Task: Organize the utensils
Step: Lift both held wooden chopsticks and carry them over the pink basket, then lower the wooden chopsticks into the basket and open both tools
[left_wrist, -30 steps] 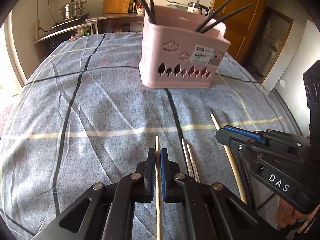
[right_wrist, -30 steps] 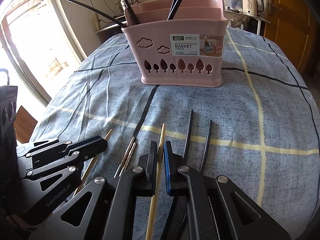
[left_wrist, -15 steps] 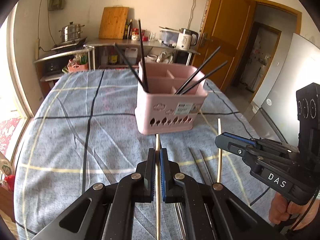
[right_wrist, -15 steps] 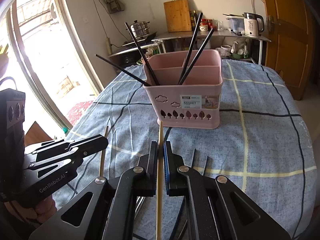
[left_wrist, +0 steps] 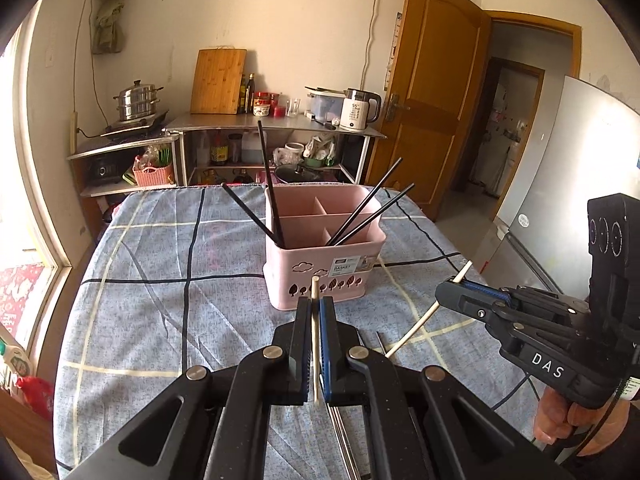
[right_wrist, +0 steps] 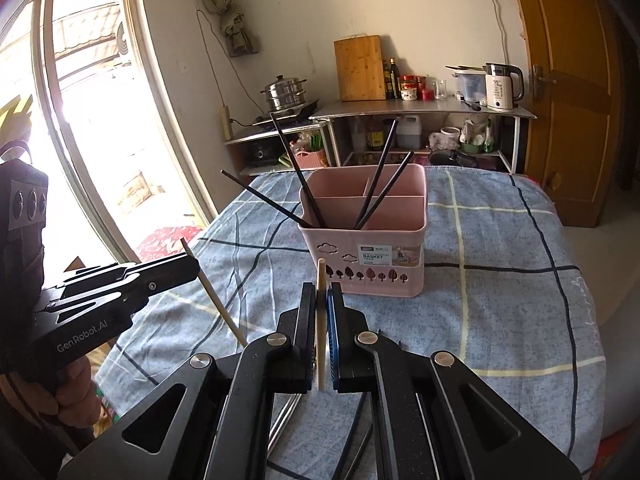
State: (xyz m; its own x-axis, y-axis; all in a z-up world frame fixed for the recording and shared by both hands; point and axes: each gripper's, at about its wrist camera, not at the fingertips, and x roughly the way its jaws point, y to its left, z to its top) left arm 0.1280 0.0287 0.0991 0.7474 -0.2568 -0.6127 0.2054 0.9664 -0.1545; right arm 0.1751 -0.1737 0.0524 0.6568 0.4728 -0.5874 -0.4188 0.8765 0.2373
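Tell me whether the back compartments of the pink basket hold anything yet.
Empty, as far as shows. In the pink basket, all four black chopsticks stand in the front compartment; both back compartments show only bare pink walls.

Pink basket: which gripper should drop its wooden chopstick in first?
Marginally the right gripper: its wooden chopstick is clamped upright, with the pink basket slightly nearer in its view. The left gripper is also shut on a chopstick, equally aligned.

We log the left gripper (left_wrist: pixel 315 312), jaws closed on a pale wooden chopstick (left_wrist: pixel 315 344). Ahead stands a pink chopstick basket (left_wrist: pixel 324 276) holding four black chopsticks (left_wrist: pixel 269 184) on the checked surface (left_wrist: pixel 168 300). At right, the right gripper (left_wrist: pixel 454 294) clamps another pale chopstick (left_wrist: pixel 420 320).
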